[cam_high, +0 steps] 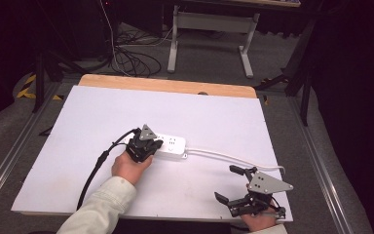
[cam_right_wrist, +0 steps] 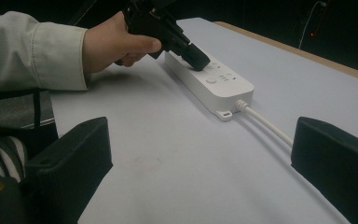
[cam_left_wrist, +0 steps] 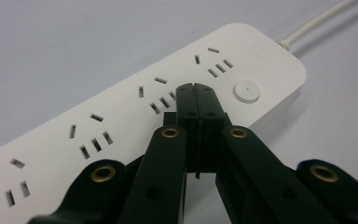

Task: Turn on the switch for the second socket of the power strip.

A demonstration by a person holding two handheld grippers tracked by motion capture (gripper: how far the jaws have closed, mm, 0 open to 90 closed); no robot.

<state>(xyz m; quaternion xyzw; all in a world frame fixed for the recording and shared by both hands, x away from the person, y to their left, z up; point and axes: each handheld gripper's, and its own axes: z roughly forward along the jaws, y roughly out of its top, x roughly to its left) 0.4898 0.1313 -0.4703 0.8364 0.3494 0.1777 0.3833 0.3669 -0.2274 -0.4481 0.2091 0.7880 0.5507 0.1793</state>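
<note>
White plastic power strip [cam_high: 171, 145] lies flat near the middle of the white table [cam_high: 102, 117], its white cord [cam_high: 224, 156] trailing off toward the right edge. From where one stands, the work looks to be in its middle stage: the left gripper [cam_left_wrist: 196, 88], jaws pressed tightly together with nothing between them, has its joined tip resting on or just above the strip's top face, among the socket slots and just beside the round white switch button [cam_left_wrist: 246, 91]. Whether the tip actually touches the plastic cannot be told. The button seems not yet pressed; the tip would have to shift a little sideways to land on it. No plug sits in any socket. The person's left hand [cam_high: 126, 167], in a pale sleeve [cam_high: 100, 207], angles the tool steeply downward over the strip's near end. Near the table's front right corner, the right gripper [cam_high: 233, 184] hovers low and idle, its jaws spread wide and empty, well apart from the strip and pointing toward it.
</note>
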